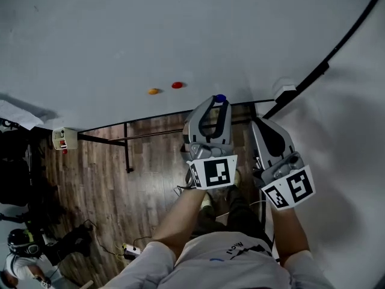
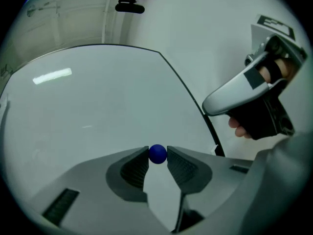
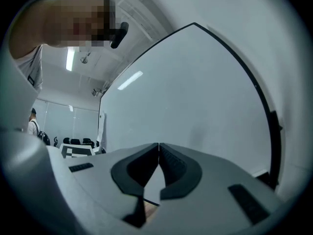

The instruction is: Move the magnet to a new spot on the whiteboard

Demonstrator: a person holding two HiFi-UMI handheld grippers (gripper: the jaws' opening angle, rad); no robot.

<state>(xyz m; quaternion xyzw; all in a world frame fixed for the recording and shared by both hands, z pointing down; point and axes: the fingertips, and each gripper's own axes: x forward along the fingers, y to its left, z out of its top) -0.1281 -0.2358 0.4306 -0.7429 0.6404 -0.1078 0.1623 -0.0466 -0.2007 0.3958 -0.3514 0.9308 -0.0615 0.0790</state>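
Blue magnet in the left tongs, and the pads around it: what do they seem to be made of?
Blue magnet: a smooth, round ball, evenly coloured with a soft sheen, so probably a plastic shell; any magnet inside is not visible. Pads: dark grey, matte and finely ribbed, likely rubber or a soft plastic.

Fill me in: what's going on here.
A person stands at a whiteboard with a claw in each hand. The left claw is closed on a blue magnet near the board's lower edge; whether the magnet touches the board is unclear. The right claw is shut and empty. An orange magnet and a red magnet sit on the board to the left.
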